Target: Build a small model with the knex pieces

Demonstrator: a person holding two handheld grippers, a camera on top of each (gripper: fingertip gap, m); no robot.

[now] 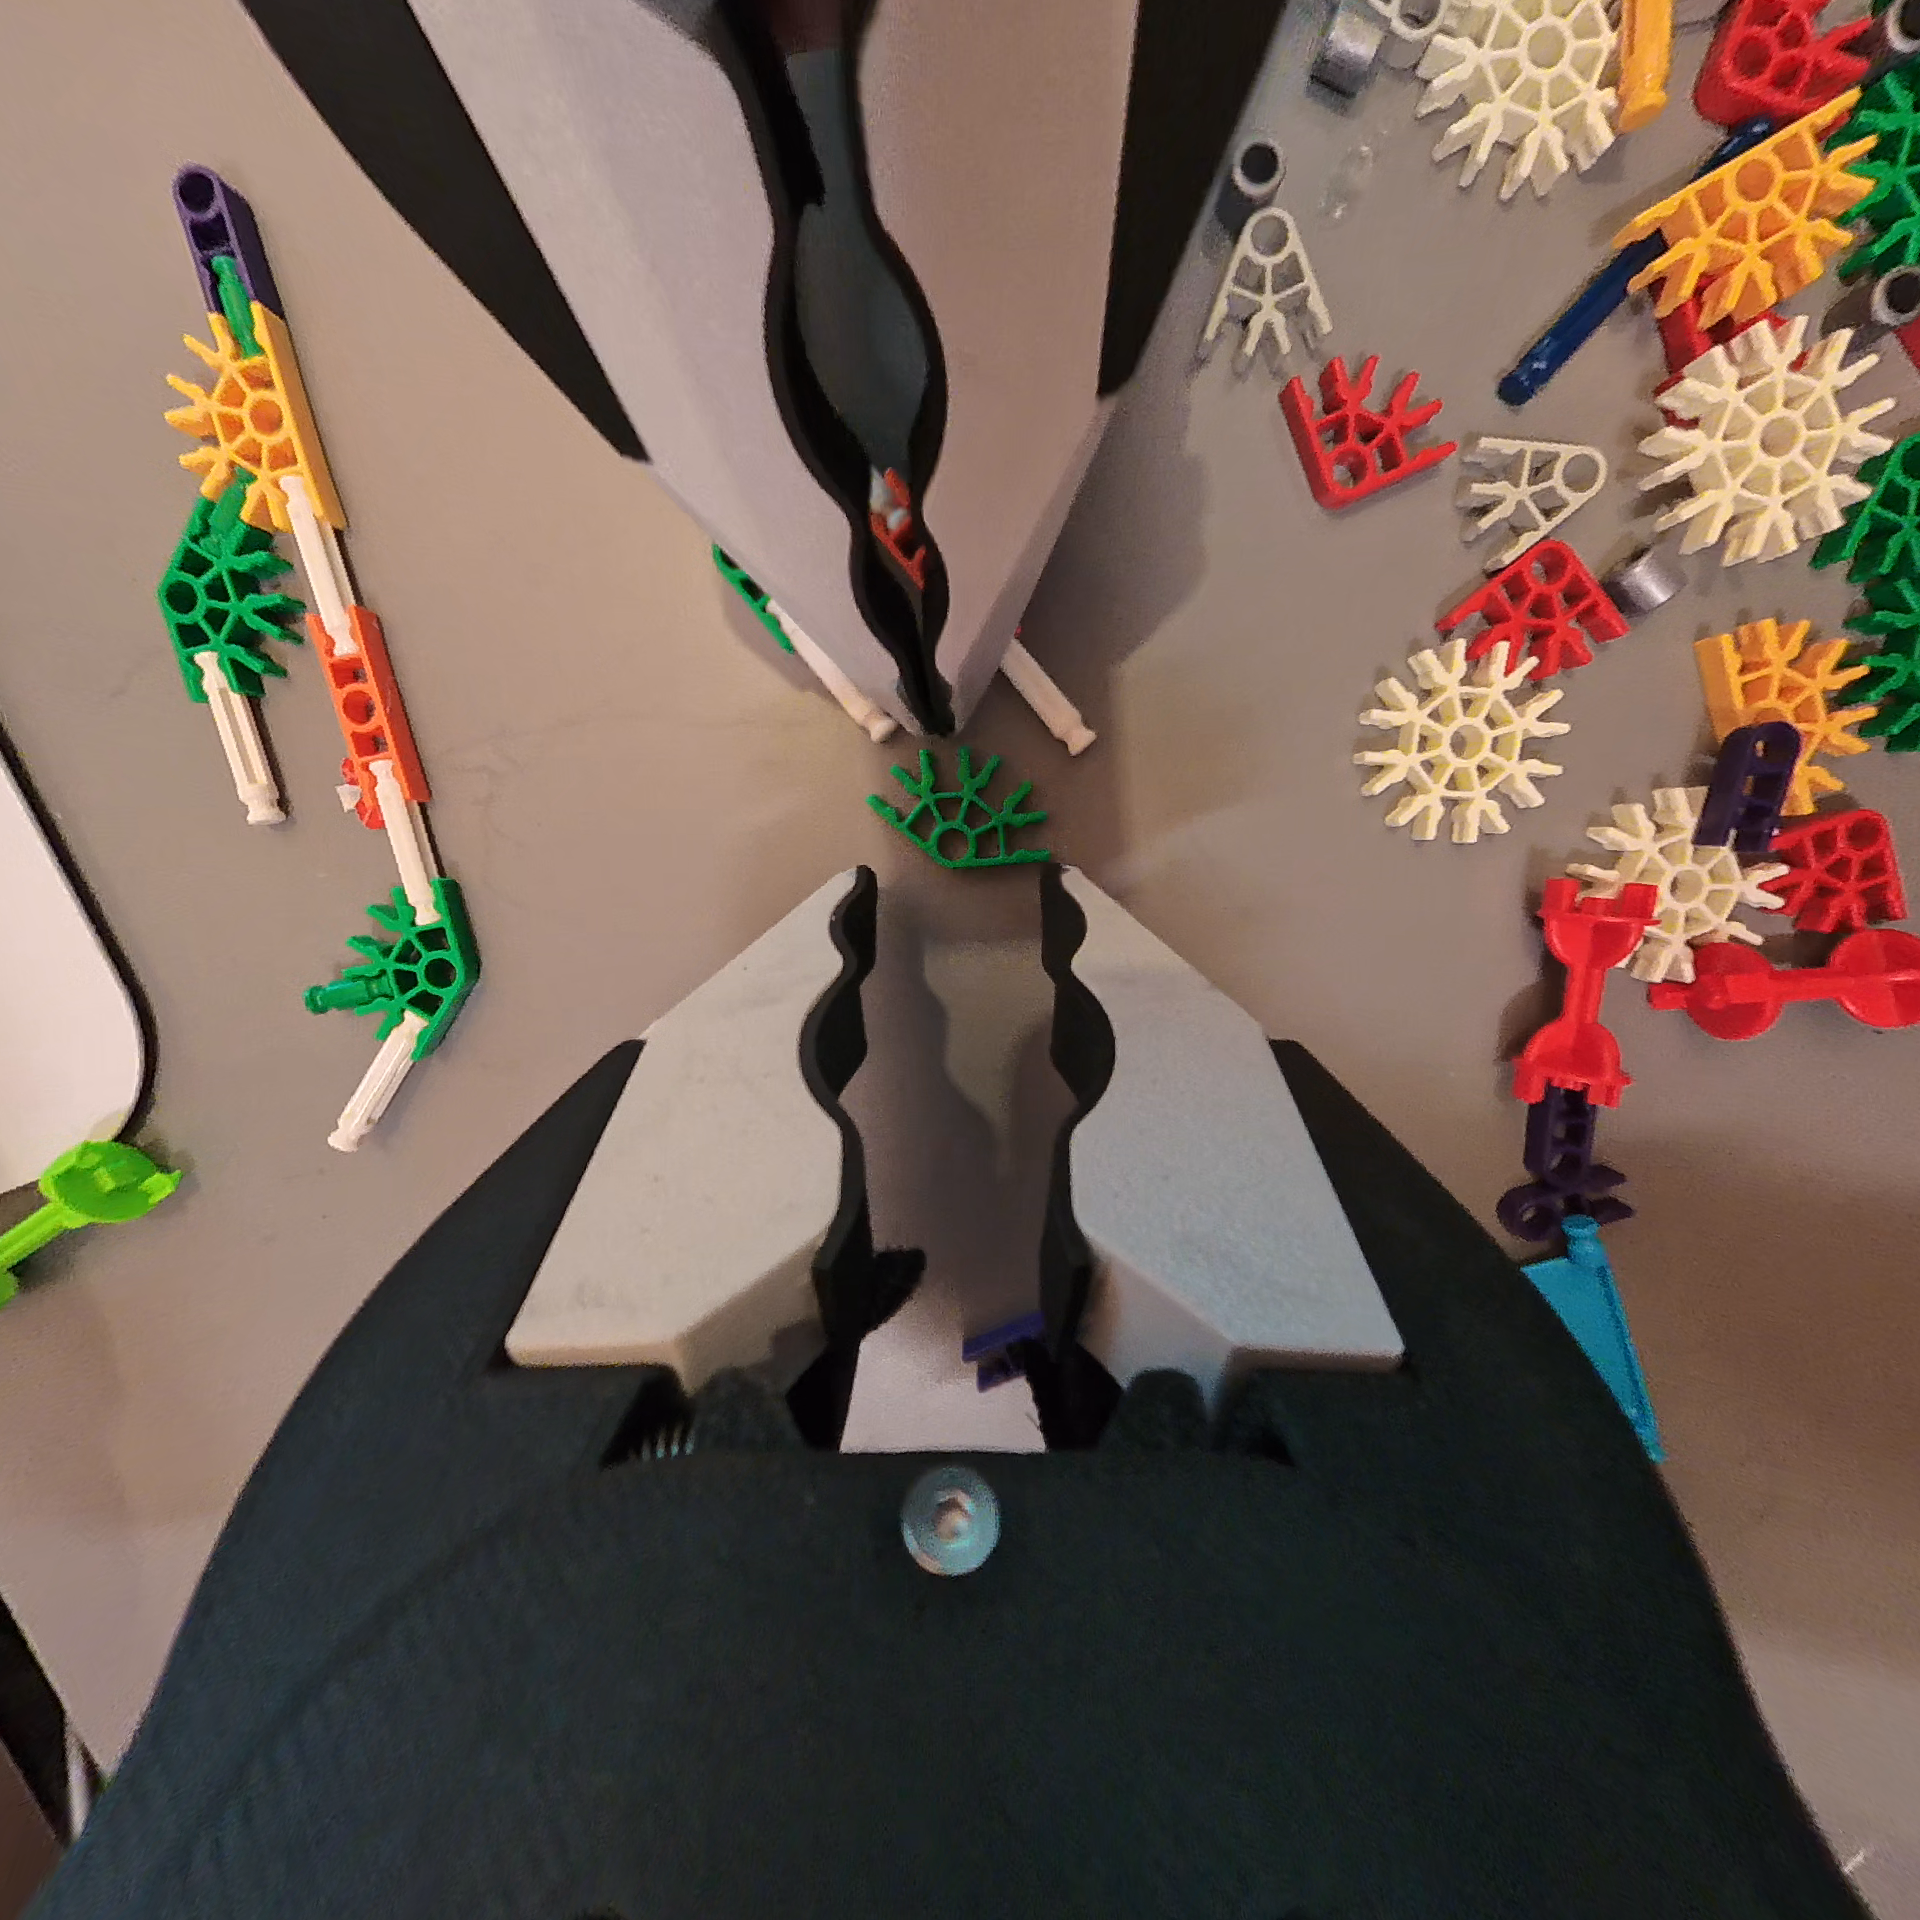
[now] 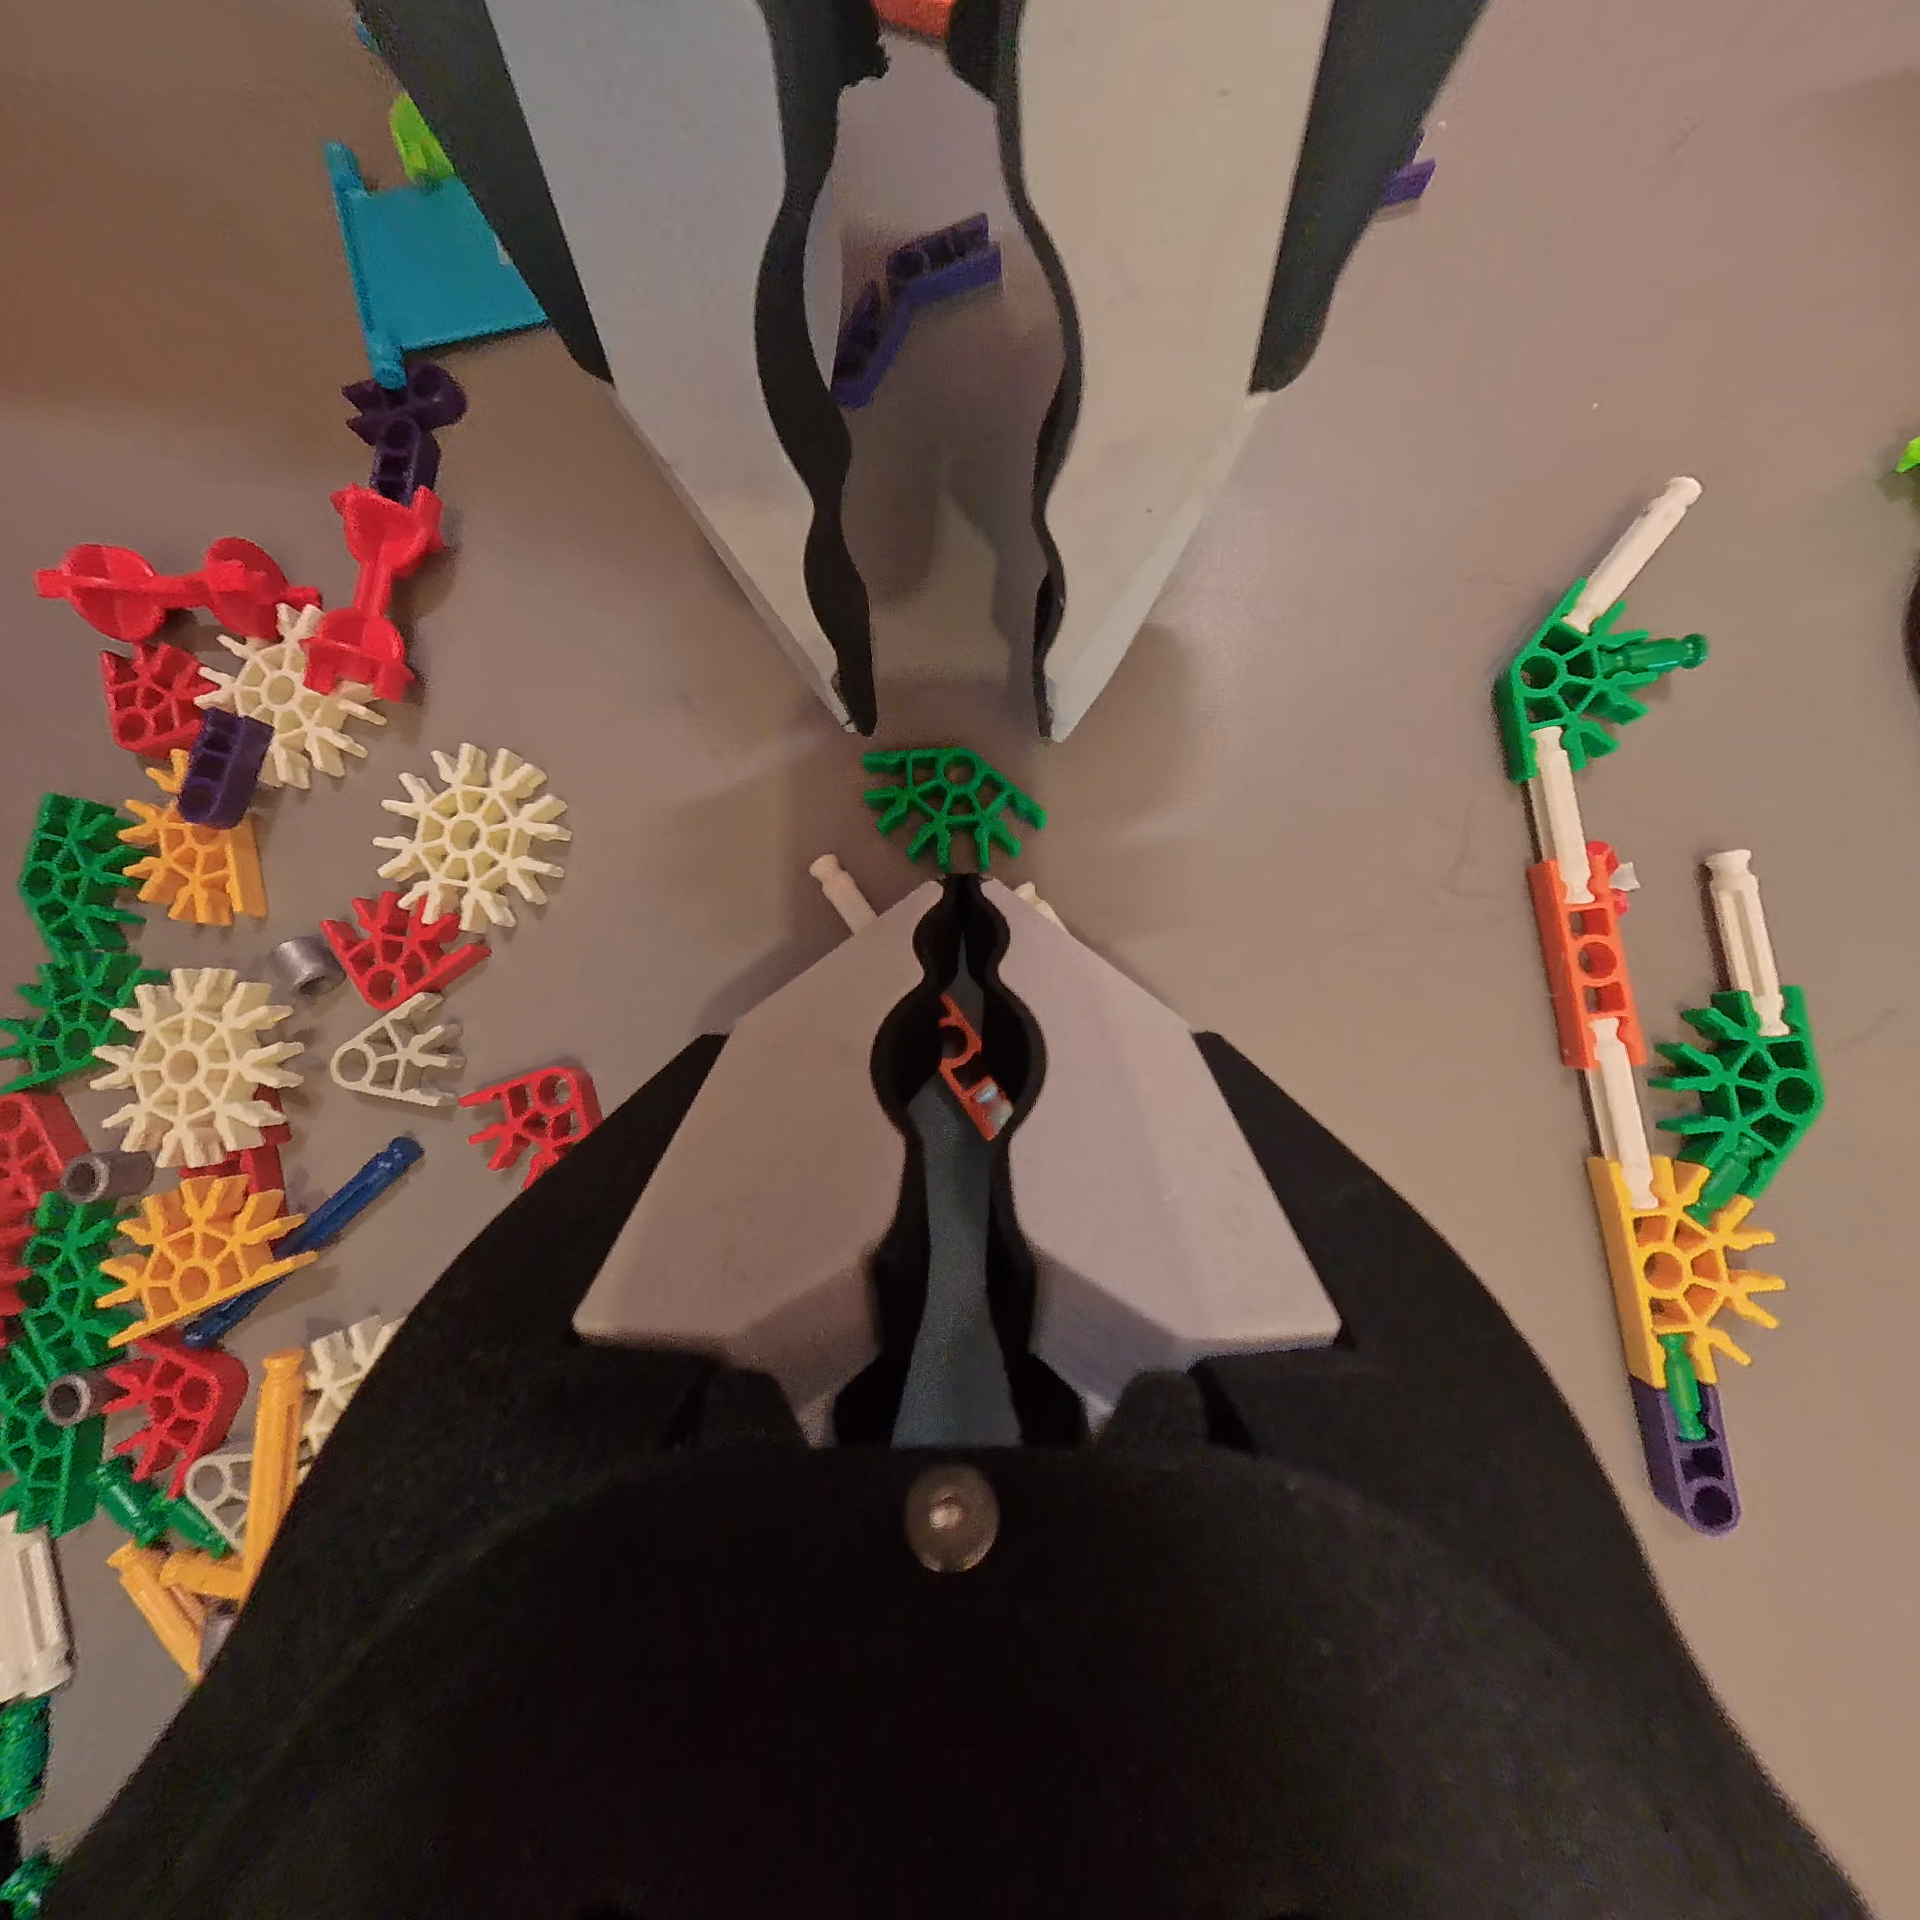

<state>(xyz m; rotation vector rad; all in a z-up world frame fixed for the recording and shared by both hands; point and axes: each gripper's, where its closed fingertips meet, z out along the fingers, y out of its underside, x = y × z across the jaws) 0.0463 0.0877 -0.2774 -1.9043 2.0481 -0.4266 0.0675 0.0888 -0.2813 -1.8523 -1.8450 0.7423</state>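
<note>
Both wrist views look down closely, facing, sharing the green connector

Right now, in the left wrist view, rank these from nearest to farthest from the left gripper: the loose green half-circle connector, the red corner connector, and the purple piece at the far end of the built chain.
1. green half-circle connector: just ahead of the left gripper, centre.
2. red corner connector: farther off, to the right.
3. purple piece: far upper left, capping the built chain.

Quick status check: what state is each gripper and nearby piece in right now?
Left gripper: open, empty.
Right gripper: shut on a small orange plastic connector with white rods.
Green half-circle plastic connector: loose, flat on the grey table between both fingertips.
Long multicoloured rod-and-connector chain: assembled, lying flat.
</note>
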